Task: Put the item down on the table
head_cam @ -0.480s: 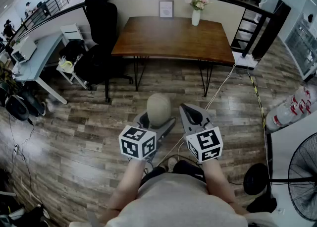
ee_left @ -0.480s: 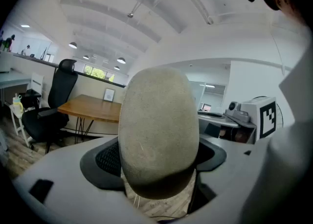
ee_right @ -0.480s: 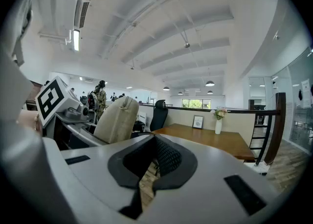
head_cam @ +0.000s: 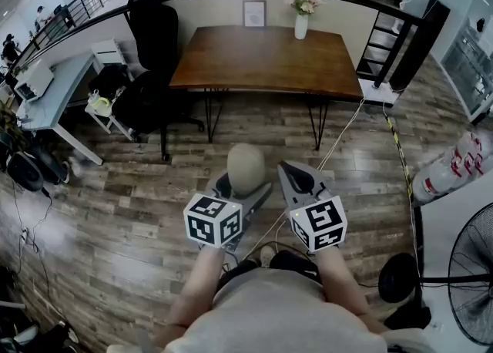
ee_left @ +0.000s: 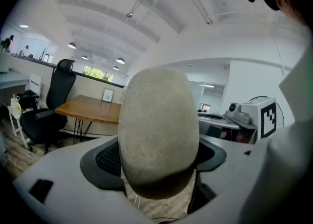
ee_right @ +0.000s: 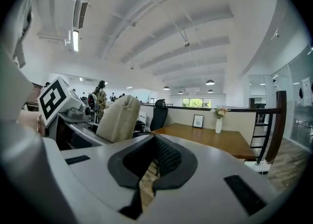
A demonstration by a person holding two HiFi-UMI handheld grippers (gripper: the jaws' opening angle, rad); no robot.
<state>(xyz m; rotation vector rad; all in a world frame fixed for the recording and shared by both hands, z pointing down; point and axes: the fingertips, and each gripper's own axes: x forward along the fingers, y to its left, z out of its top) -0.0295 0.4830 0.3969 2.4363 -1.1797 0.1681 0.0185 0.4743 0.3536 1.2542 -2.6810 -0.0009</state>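
Note:
A beige, rounded, soft-looking item [head_cam: 246, 166] stands upright between the jaws of my left gripper [head_cam: 243, 188], which is shut on it, held in the air over the wooden floor. In the left gripper view the item [ee_left: 159, 130] fills the middle, both pads pressing its lower sides. To its right, my right gripper [head_cam: 296, 177] is shut with nothing in it; in the right gripper view its jaws [ee_right: 156, 158] meet at the tip, and the item [ee_right: 118, 119] shows at the left. The brown wooden table [head_cam: 266, 55] stands well ahead of both grippers.
A vase of flowers [head_cam: 301, 16] and a picture frame [head_cam: 254, 14] stand at the table's far edge. A black office chair [head_cam: 158, 35] is left of the table, beyond it a white desk [head_cam: 54, 89]. A cable [head_cam: 350, 124] crosses the floor; a fan [head_cam: 471, 267] is at right.

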